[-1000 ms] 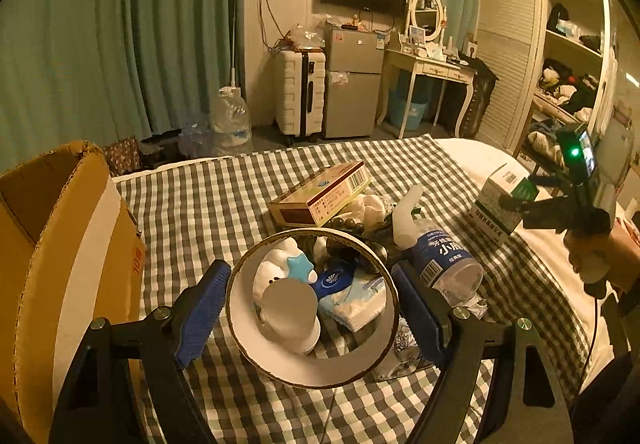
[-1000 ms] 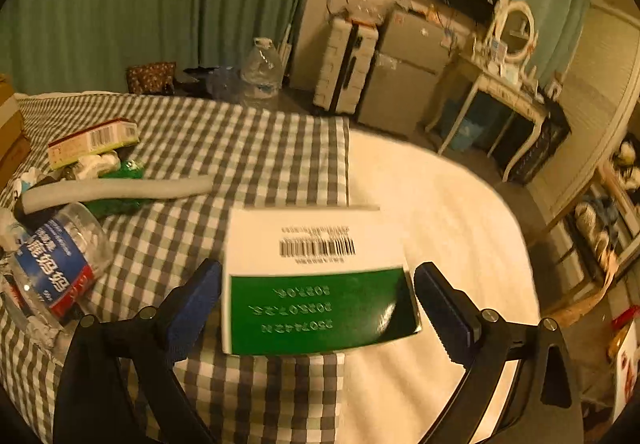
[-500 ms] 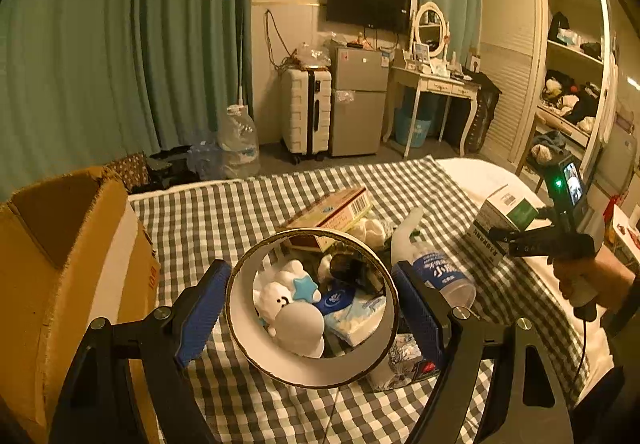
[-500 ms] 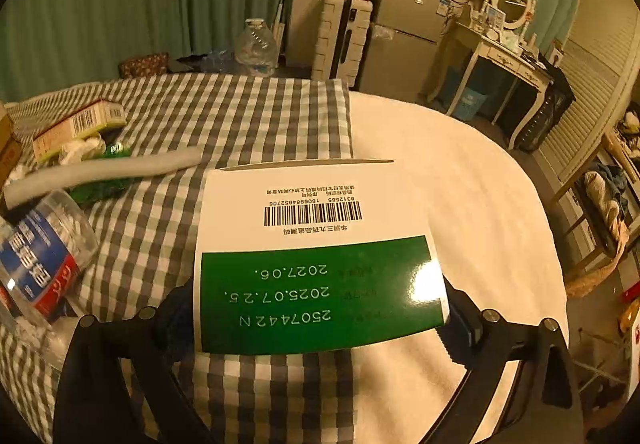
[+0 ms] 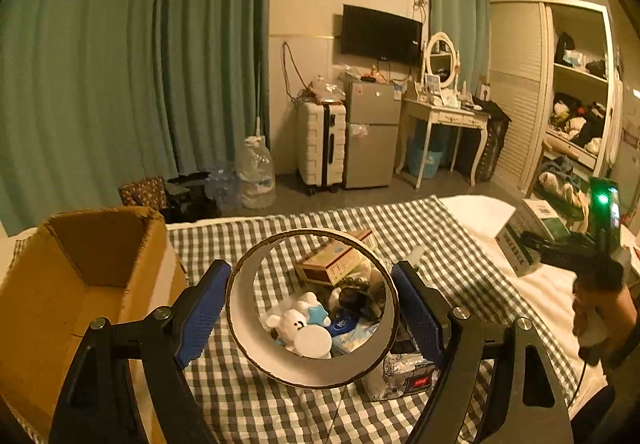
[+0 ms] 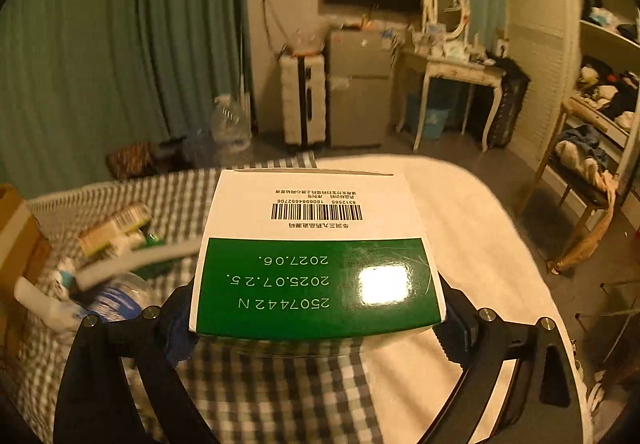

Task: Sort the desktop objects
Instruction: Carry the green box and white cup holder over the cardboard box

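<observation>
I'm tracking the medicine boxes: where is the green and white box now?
The green and white box sits clamped in the right gripper, above the bed's white side; the left wrist view shows it at far right.

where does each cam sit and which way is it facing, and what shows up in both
Left wrist: on the left gripper, facing across the checked cloth toward the TV wall; its fingers clamp a tape ring, and a hand with the right gripper shows at right.
Right wrist: on the right gripper, facing the same wall; its fingers grip a green and white box.
Shared: that box, the cardboard box, the fridge, the suitcase.
</observation>
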Demonstrator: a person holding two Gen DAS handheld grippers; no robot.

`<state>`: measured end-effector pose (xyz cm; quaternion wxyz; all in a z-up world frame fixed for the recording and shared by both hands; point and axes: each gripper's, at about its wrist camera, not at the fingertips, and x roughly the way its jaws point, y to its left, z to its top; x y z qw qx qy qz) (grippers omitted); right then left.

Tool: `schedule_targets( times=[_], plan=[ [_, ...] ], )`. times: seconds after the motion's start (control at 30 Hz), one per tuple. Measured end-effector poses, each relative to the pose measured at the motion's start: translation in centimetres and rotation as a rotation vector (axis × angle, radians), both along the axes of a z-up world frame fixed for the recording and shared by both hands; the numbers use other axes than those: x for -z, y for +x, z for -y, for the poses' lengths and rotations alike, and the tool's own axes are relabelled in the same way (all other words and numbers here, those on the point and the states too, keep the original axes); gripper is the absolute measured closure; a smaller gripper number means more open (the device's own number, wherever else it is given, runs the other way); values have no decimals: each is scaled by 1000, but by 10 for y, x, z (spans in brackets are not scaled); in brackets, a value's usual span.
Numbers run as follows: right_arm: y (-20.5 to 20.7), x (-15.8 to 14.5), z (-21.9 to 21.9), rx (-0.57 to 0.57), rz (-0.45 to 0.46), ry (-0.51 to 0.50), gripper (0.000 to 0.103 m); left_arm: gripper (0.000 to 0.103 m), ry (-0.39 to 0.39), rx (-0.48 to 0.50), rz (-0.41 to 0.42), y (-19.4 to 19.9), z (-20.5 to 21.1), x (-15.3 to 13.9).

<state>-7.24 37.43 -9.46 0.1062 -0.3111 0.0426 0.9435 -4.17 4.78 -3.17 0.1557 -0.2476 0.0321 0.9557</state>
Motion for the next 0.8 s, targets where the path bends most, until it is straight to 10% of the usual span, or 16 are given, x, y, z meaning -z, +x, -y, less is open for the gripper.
schedule_targets(
  times=[0.8],
  plan=[
    [119,-92,131,-97,-117,9,8,19,70,-168,-37,62,60,-58]
  ],
)
